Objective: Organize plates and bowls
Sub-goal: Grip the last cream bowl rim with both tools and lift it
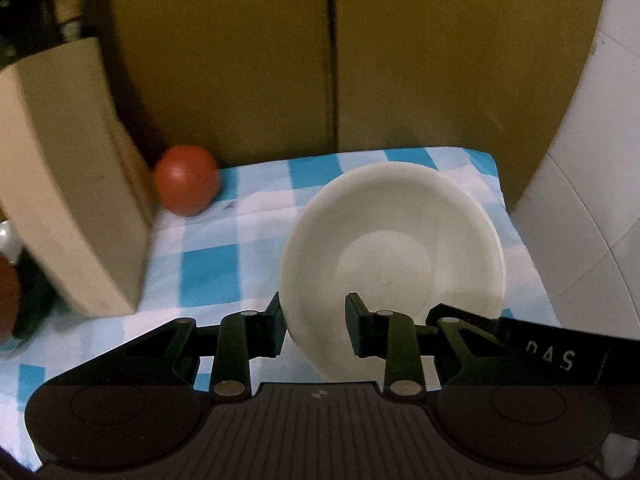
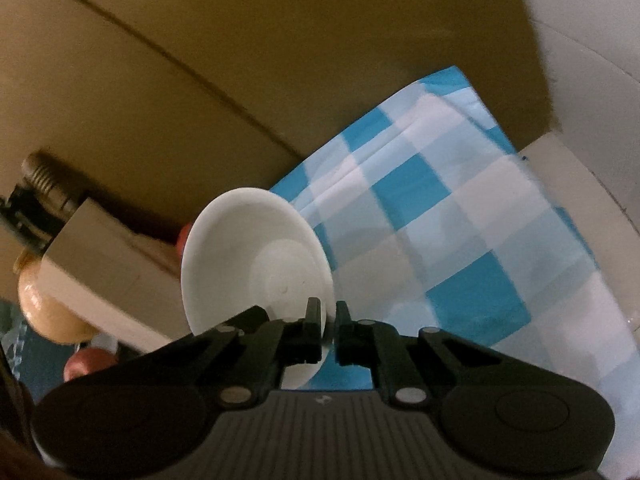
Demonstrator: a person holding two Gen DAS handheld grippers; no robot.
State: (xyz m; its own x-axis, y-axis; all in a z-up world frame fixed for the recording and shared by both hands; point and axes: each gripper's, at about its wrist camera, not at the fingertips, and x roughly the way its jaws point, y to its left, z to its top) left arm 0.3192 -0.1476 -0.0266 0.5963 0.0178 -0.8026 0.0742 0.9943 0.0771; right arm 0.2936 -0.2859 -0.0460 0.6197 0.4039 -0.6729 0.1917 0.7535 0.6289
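Observation:
In the left wrist view a white dish point(image 1: 392, 248) hangs tilted above the blue-and-white checked cloth point(image 1: 208, 264), its hollow facing me. My left gripper point(image 1: 316, 322) is shut on its near rim, one finger behind the wall and one inside. A black part lettered DAS point(image 1: 552, 354) reaches in beside the dish's lower right rim. In the right wrist view my right gripper point(image 2: 328, 322) is shut on the thin rim of a white dish point(image 2: 248, 256), also tilted and off the cloth point(image 2: 460, 240). I cannot tell whether it is the same dish.
A small cardboard box point(image 1: 68, 184) stands at the left with a tomato point(image 1: 186, 184) beside it. A tall cardboard wall point(image 1: 260, 60) closes the back. White tiles point(image 1: 592, 200) lie to the right. A beige round thing point(image 2: 44, 304) and a reddish one point(image 2: 84, 364) sit left of the box.

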